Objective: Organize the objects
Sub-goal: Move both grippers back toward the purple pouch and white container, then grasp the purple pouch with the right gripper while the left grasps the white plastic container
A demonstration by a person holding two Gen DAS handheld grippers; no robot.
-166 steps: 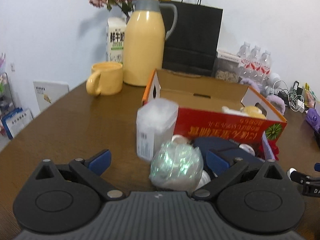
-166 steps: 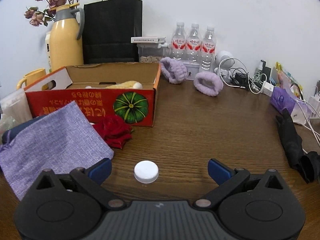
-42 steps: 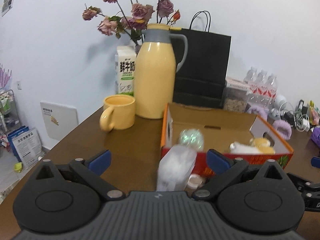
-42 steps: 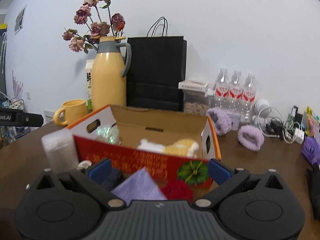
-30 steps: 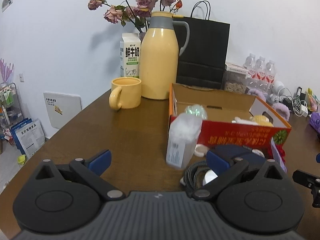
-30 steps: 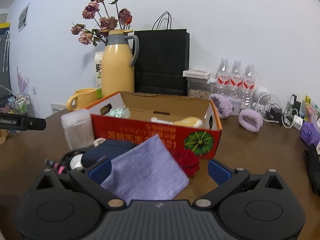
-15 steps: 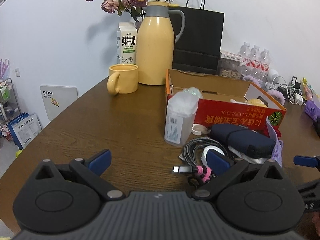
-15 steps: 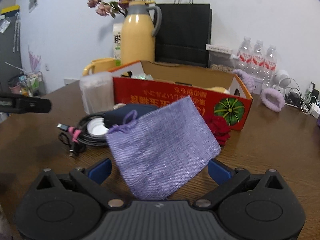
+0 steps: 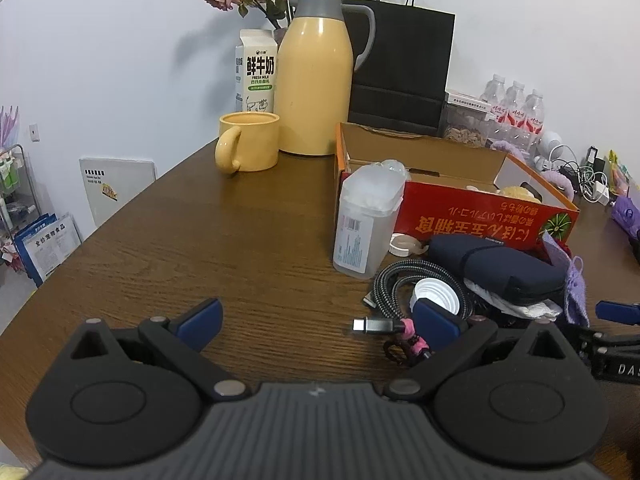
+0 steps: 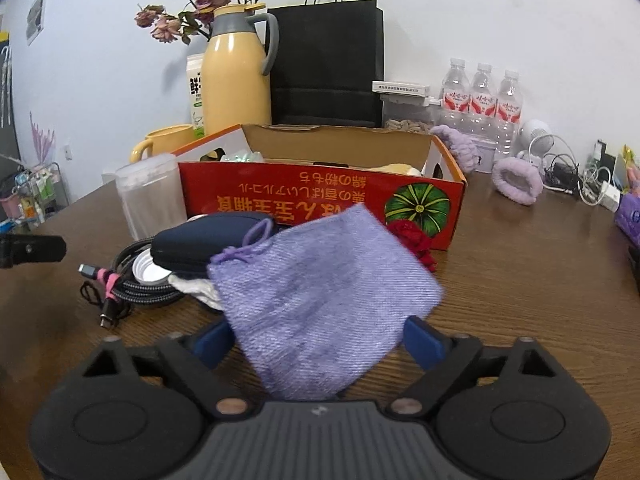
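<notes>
Right tongs [image 10: 316, 340] closing around the purple pouch [image 10: 320, 292]; its long axis runs diagonally, drawstring end pointing far-left. Left tongs [image 9: 316, 320] wide, nothing between them, over bare desk [image 9: 200, 248].

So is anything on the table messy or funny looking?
Yes. The red cardboard box has upside-down writing on its side. In front of it, a braided black cable, white screw cap and dark blue zip case lie in a jumbled heap.

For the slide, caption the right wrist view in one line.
Right tool closing around a purple pouch in front of the red box on the table.
</notes>
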